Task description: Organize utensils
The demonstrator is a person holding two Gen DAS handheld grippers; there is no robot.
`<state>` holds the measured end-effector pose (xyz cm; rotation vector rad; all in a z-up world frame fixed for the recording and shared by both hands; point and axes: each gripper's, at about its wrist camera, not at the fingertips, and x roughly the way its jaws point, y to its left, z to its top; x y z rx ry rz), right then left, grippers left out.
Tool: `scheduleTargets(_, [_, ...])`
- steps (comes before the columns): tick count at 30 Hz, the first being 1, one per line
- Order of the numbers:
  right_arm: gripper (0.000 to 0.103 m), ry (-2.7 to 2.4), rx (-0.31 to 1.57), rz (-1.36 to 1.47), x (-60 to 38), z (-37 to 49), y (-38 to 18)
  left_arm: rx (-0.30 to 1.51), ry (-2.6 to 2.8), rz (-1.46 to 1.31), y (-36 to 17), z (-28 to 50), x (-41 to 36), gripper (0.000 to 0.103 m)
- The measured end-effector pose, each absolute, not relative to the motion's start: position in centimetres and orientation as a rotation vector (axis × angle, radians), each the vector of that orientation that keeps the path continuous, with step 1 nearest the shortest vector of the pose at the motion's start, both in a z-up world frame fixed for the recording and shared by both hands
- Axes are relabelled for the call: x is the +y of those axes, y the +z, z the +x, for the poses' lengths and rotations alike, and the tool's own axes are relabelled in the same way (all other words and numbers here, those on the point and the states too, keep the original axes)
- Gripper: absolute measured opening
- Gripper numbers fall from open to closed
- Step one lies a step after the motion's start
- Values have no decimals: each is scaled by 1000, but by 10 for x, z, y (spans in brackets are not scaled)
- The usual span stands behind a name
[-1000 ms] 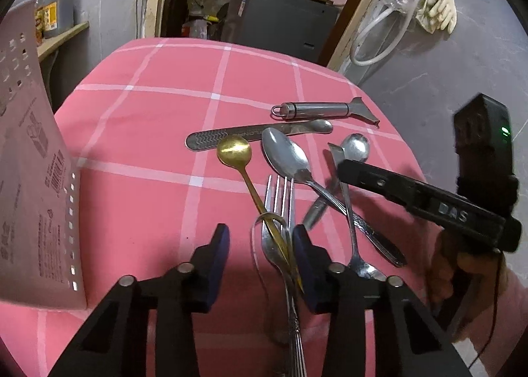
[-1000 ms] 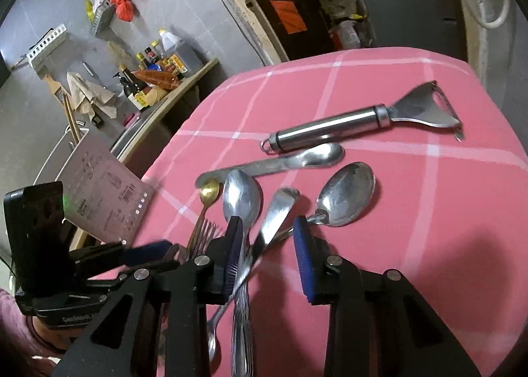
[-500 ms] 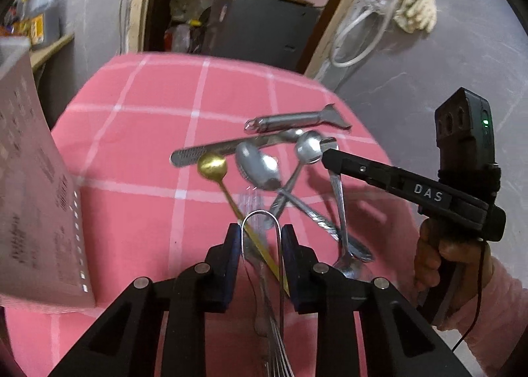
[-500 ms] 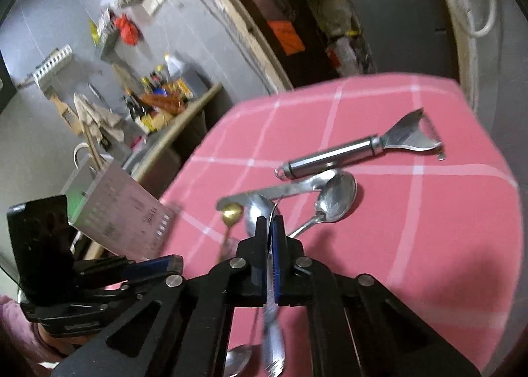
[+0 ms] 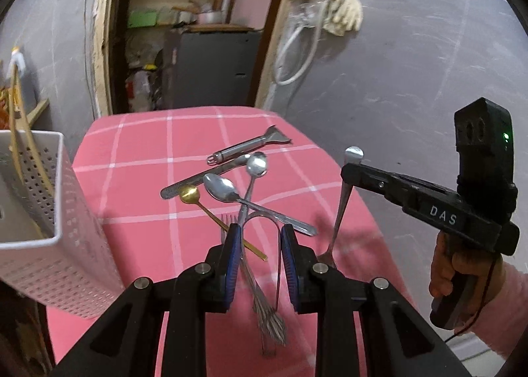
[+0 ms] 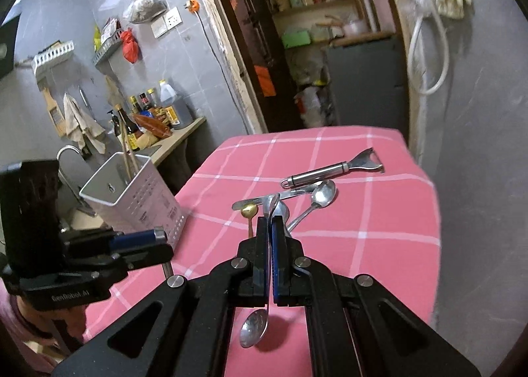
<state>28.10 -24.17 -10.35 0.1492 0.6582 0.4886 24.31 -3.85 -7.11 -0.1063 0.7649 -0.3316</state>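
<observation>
My left gripper [image 5: 259, 238] is shut on a looped wire-handled utensil [image 5: 277, 265] and holds it above the pink checked table [image 5: 138, 205]. My right gripper [image 6: 271, 222] is shut on the handle of a steel spoon [image 6: 254, 330], bowl hanging down; it also shows in the left wrist view [image 5: 341, 202]. On the cloth lie a peeler [image 5: 247, 147], a flat steel knife [image 5: 204, 175], a gold spoon [image 5: 189, 194], two steel spoons [image 5: 221, 189] [image 5: 256, 164] and a fork [image 5: 227, 222]. A white perforated holder [image 5: 43, 212] stands at the left and holds chopsticks [image 5: 23, 133].
The holder also shows in the right wrist view [image 6: 132, 195], with the left gripper's body [image 6: 76, 255] in front of it. A counter with bottles [image 6: 155, 113] stands behind. The table's right edge [image 5: 356, 199] drops beside a grey wall.
Both grippers have risen and pulled back from the pile. The right gripper closed on a spoon and lifted it. The left lifted the wire-handled utensil. The holder came into view.
</observation>
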Motion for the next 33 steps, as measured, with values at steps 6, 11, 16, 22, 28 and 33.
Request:
scheduleTargets(6, [2,407,615,110,-233,235,-83,724,-390,-66,-59,206,-25,23])
scheduleTargets(11, [2,365,531,120,-229,213,-52,687,-405,-52,-48,184,-12,23])
scheduleTargets(16, [2,359,416,114,-217,209,-7,657,-400,-132,-20,183,15,23])
scheduleTargets(22, [2,386,334,79,-184,217,33,579,-423,-190,30,186,53,23])
scheduleTargets(28, [2,416,301,82,-160,219,51,551,-443,-206,49,189,68,23])
scheduleTargets(33, [2,433,269,79,-147,221,62,518,-453,-239,60,185,76,23])
